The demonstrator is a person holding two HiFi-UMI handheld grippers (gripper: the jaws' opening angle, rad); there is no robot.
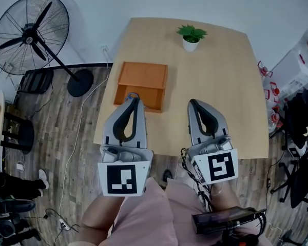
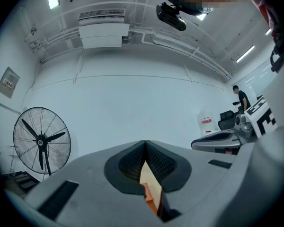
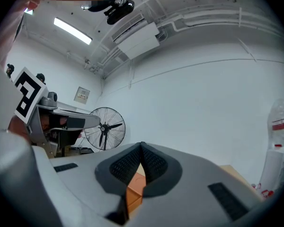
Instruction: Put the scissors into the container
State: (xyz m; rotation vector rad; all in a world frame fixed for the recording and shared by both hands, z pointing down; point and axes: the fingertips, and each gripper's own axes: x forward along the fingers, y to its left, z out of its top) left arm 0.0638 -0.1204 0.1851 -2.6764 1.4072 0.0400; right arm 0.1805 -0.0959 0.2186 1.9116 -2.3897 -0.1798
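Note:
An orange box-shaped container sits on the light wooden table, left of the middle. My left gripper hangs above the table in front of the box, jaws shut and nothing between them. A small blue loop shows at its tip; I cannot tell what it is. My right gripper is level with it further right, also shut and empty. Both gripper views look up at the wall and ceiling: the left gripper and right gripper each show a sliver of the orange container behind touching tips. No scissors are clearly visible.
A small potted plant stands at the table's far edge. A large floor fan stands left of the table, with cables on the wooden floor. Chairs and clutter crowd the right side. A person stands far off.

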